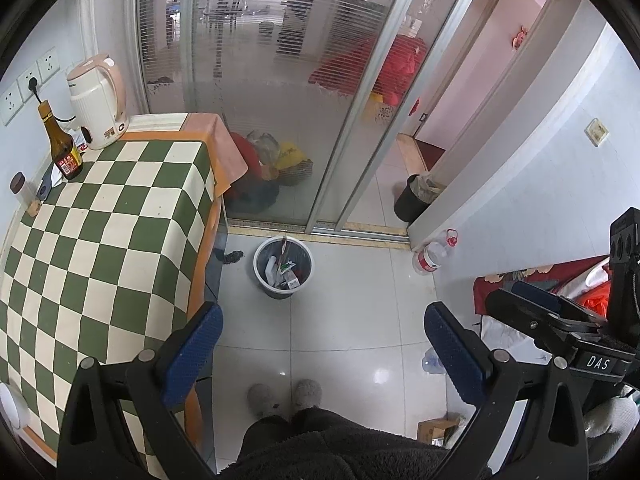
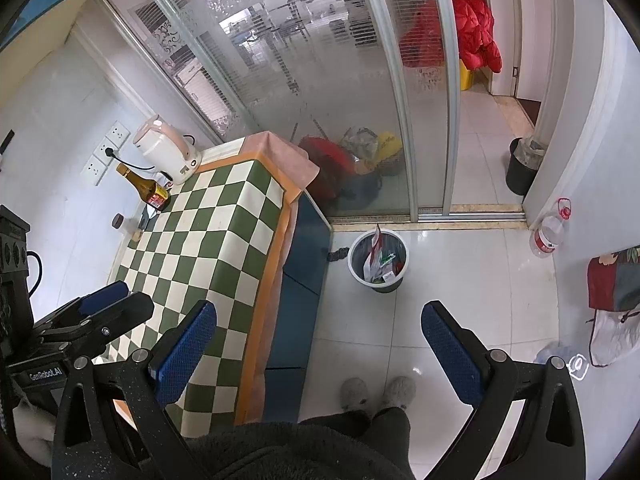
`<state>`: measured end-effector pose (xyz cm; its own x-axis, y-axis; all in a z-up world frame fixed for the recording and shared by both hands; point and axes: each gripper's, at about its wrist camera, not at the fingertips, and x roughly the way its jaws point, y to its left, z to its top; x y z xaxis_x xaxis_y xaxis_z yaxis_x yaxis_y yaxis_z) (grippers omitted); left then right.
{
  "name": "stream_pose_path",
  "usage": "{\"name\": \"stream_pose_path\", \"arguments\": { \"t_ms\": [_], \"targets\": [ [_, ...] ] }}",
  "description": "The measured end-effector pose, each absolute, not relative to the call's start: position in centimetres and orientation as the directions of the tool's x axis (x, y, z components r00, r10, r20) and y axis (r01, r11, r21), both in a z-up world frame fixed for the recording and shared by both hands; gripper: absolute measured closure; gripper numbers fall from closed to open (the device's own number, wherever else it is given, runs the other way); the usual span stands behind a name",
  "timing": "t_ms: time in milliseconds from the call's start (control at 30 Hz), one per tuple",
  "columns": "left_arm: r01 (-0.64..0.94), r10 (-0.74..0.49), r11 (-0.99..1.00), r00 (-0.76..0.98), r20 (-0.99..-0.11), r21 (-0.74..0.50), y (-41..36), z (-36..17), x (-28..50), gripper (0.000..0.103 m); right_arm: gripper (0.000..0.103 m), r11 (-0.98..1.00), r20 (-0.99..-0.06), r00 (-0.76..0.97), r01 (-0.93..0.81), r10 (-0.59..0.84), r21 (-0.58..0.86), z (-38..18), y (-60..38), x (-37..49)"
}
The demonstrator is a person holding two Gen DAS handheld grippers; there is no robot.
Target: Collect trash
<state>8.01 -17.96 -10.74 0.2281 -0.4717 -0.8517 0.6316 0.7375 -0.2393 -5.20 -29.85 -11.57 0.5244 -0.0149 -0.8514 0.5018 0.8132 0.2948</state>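
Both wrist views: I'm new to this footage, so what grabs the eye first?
The green-and-white checkered tablecloth fills the left side, with a cream kettle and a brown bottle at its far end. On the floor ahead, just before the frosted glass door, stands a grey bin already holding wrappers. Both tongs, left and right, hang open and empty.

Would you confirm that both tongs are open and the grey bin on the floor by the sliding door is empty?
Not quite: the grey bin is not empty; the right wrist view shows wrappers and paper inside it. The rest holds: it stands on the floor by the sliding door, and the left tongs and right tongs are open.
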Motion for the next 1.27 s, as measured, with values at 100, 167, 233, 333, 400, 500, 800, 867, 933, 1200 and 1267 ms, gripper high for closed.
{"name": "stream_pose_path", "arguments": {
  "t_ms": [100,167,233,333,400,500,800,867,933,1200,1267],
  "targets": [
    [0.630,-0.465,0.742,0.240,-0.852,-0.228,-18.1,-10.7,7.9,0.000,0.000,0.815,-0.853,0.522,0.499,-0.012,0.295,-11.6,-29.7,-5.2],
    [0.628,-0.465,0.744,0.240,-0.852,-0.229,-18.2,-10.7,7.9,0.000,0.000,0.816,-0.853,0.522,0.498,-0.010,0.295,-11.6,-29.6,-5.4],
    [0.625,-0.468,0.746,0.242,-0.850,-0.232,-18.2,-10.8,7.8,0.000,0.000,0.817,-0.854,0.521,0.496,-0.009,0.294,-11.7,-29.6,-5.5],
    [0.628,-0.467,0.744,0.244,-0.850,-0.229,-18.3,-10.8,7.7,0.000,0.000,0.815,-0.854,0.521,0.498,-0.008,0.296,-11.7,-29.5,-5.6],
    [0.625,-0.467,0.746,0.245,-0.850,-0.229,-18.4,-10.8,7.6,0.000,0.000,0.816,-0.853,0.522,0.497,-0.008,0.296,-11.7,-29.6,-5.6],
    [0.628,-0.471,0.743,0.245,-0.847,-0.232,-18.4,-10.8,7.6,0.000,0.000,0.817,-0.853,0.521,0.495,-0.008,0.295,-11.7,-29.7,-5.6],
    [0.633,-0.486,0.733,0.232,-0.843,-0.249,-19.0,-10.8,7.3,0.000,0.000,0.810,-0.850,0.527,0.504,-0.011,0.302,-11.5,-29.9,-5.9],
    [0.635,-0.488,0.731,0.230,-0.842,-0.250,-19.1,-10.7,7.2,0.000,0.000,0.807,-0.850,0.527,0.507,-0.013,0.302,-11.5,-29.8,-6.0],
    [0.636,-0.489,0.730,0.231,-0.841,-0.249,-19.2,-10.6,7.0,0.000,0.000,0.805,-0.849,0.529,0.509,-0.014,0.304,-11.5,-29.9,-6.1],
    [0.639,-0.503,0.725,0.235,-0.832,-0.257,-19.3,-10.3,6.7,0.000,0.000,0.805,-0.848,0.530,0.509,-0.014,0.306,-11.4,-30.1,-6.4],
    [0.642,-0.506,0.722,0.234,-0.830,-0.259,-19.4,-10.2,6.7,0.000,0.000,0.802,-0.846,0.533,0.511,-0.014,0.308,-11.3,-30.2,-6.5]
  ]
}}
